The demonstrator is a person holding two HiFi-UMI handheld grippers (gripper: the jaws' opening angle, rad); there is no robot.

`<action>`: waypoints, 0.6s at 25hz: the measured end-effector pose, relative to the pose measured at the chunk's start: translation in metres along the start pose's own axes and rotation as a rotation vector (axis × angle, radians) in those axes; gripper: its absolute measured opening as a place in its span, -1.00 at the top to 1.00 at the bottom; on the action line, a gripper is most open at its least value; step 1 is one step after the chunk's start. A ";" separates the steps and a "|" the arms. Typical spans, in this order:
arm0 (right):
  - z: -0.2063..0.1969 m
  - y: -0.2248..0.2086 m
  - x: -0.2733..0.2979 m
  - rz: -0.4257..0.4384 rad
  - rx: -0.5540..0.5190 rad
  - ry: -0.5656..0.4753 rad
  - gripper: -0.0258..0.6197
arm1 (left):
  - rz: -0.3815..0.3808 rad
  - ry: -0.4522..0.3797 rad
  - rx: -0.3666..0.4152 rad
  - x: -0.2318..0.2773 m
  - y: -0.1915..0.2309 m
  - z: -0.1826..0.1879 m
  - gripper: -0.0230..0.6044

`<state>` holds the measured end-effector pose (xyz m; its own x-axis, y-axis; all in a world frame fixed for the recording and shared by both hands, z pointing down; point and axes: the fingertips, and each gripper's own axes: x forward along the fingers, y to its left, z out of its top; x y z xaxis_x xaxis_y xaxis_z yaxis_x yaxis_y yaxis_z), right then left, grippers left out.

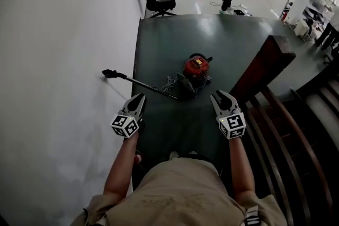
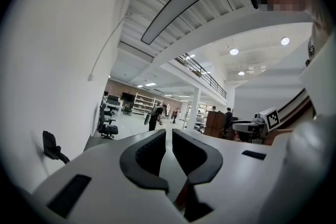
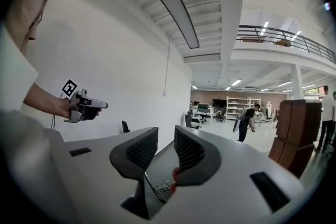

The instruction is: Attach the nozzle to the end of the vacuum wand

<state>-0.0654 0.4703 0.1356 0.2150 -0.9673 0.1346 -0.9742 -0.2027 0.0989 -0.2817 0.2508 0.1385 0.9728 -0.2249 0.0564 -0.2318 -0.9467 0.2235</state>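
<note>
Floor (image 1: pixel 228 39): vacuum (image 1: pixel 196 69) mid-floor, wand (image 1: pixel 142 84) toward left edge.
Your left fingers (image 2: pixel 148 157): closed, empty.
Your right fingers (image 3: pixel 190 155): slightly apart, empty.

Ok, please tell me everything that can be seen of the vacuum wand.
The vacuum wand is a thin, straight, dark tube, metal by its look. It runs slanted over the dark green floor, from the red vacuum cleaner to the white wall, where its black end piece sits. The left gripper and right gripper are apart from it.
</note>
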 end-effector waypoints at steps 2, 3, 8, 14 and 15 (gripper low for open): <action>0.004 0.002 -0.001 0.018 -0.022 -0.006 0.65 | -0.003 -0.009 -0.006 0.006 -0.009 0.004 0.78; 0.007 0.001 -0.001 0.019 -0.028 -0.010 0.66 | -0.003 -0.013 -0.010 0.008 -0.012 0.006 0.78; 0.011 -0.005 -0.003 0.040 -0.020 -0.024 0.70 | -0.008 -0.003 -0.017 0.016 -0.024 0.002 0.78; 0.001 -0.002 -0.007 0.071 -0.019 -0.010 0.75 | 0.007 0.012 -0.029 0.013 -0.035 -0.013 0.78; -0.002 0.000 -0.008 0.083 -0.020 -0.004 0.75 | 0.005 0.017 -0.032 0.013 -0.038 -0.015 0.78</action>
<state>-0.0672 0.4786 0.1362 0.1332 -0.9813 0.1391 -0.9871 -0.1188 0.1074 -0.2604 0.2874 0.1451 0.9714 -0.2256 0.0742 -0.2371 -0.9376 0.2544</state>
